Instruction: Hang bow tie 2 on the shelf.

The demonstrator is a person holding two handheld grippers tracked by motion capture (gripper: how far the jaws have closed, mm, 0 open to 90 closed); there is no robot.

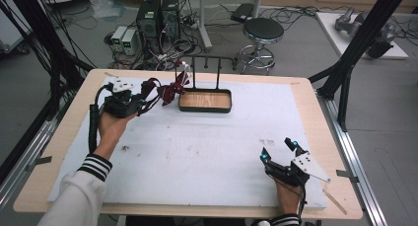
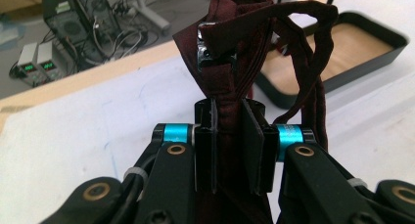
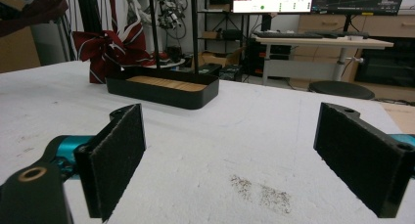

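A dark red bow tie (image 1: 171,92) with pale stripes hangs just left of the black tray (image 1: 180,101), which has a wooden floor. My left gripper (image 1: 144,103) is shut on the tie's strap, left of the bow. In the left gripper view the jaws clamp the maroon band (image 2: 229,136), and the strap loop (image 2: 313,53) and its black clip (image 2: 209,50) rise beyond them. My right gripper (image 1: 277,150) rests open near the table's front right with nothing between its pads (image 3: 120,155). The right gripper view shows the bow (image 3: 105,48) behind the tray (image 3: 161,93).
A black rack with hooks (image 1: 212,59) stands upright from the tray's far edge. A white sheet (image 1: 207,147) covers the wooden table, with a small dark smudge (image 3: 262,192) ahead of the right gripper. A stool (image 1: 262,31) and computers (image 1: 157,18) stand on the floor beyond.
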